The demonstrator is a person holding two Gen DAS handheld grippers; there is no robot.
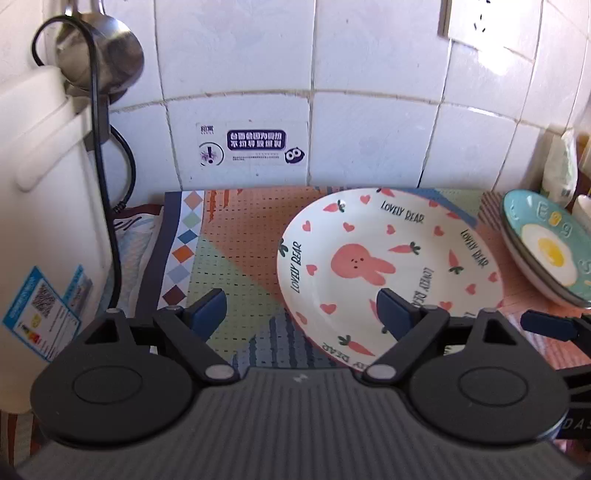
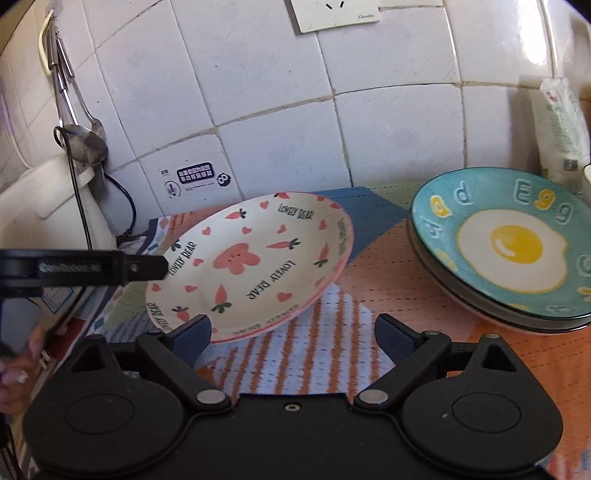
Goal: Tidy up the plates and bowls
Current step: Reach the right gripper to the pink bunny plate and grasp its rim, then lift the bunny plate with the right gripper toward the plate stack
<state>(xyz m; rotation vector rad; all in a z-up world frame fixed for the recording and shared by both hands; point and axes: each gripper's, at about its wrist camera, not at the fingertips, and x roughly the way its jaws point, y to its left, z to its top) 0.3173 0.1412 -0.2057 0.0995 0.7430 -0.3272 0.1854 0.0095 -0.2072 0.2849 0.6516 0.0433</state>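
Observation:
A white plate with a pink rabbit, hearts and carrots (image 1: pixel 388 273) (image 2: pixel 251 262) sits on the patterned mat. A stack of plates topped by a blue fried-egg plate (image 1: pixel 550 247) (image 2: pixel 509 243) stands to its right. My left gripper (image 1: pixel 301 314) is open; its right finger is over the rabbit plate's near part, its left finger over the mat. It shows from the side in the right wrist view (image 2: pixel 110 267), at the plate's left rim. My right gripper (image 2: pixel 293 336) is open and empty, just in front of the rabbit plate's near rim.
A white tiled wall rises right behind the mat (image 1: pixel 236 258). A white appliance (image 1: pixel 40 206) with a black cable stands at the left, with a metal ladle (image 1: pixel 103 55) hanging above. A white packet (image 2: pixel 561 129) stands at the far right. A wall socket (image 2: pixel 332 13) is above.

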